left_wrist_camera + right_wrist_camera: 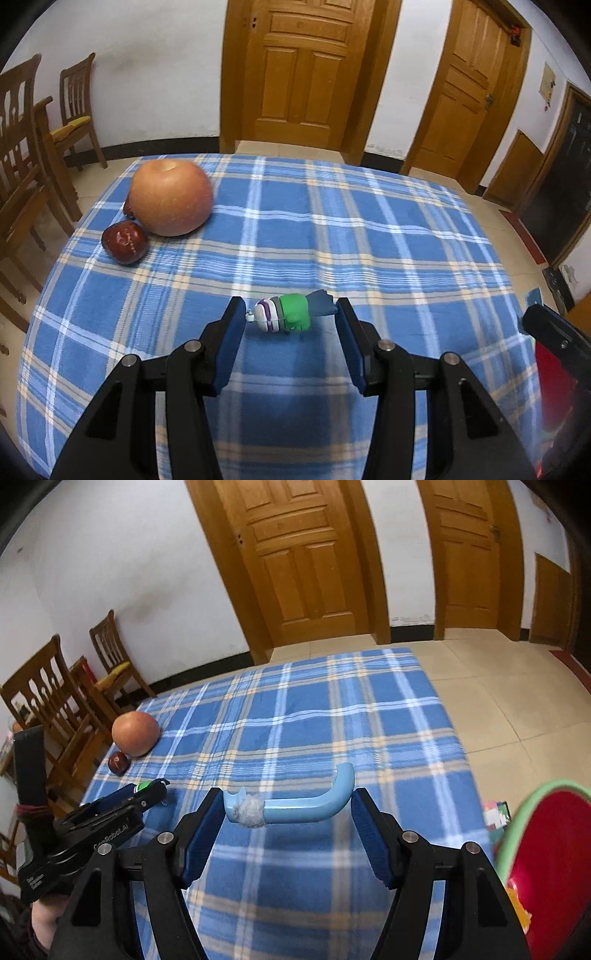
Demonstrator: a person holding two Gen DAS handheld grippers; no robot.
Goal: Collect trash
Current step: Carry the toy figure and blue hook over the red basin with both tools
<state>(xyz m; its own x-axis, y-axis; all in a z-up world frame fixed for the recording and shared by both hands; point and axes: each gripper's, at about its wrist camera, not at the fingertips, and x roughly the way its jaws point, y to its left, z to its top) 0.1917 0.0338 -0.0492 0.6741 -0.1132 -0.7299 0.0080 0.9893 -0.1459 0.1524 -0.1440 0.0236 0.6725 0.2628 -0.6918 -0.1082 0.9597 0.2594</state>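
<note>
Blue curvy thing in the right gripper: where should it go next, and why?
Probably swing the right gripper over to the red bin at its right and let go there. Its pads already pinch the blue handle at both ends, so it looks ready to carry, and the bin sits close by.

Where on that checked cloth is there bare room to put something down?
The far half of the tablecloth, toward the doors, is bare, and so is its right side up to the edge. Crowded spots: the left edge, where the apple and a small dark red fruit sit close together, and the near part, with the green toy figure and blue handle.
</note>
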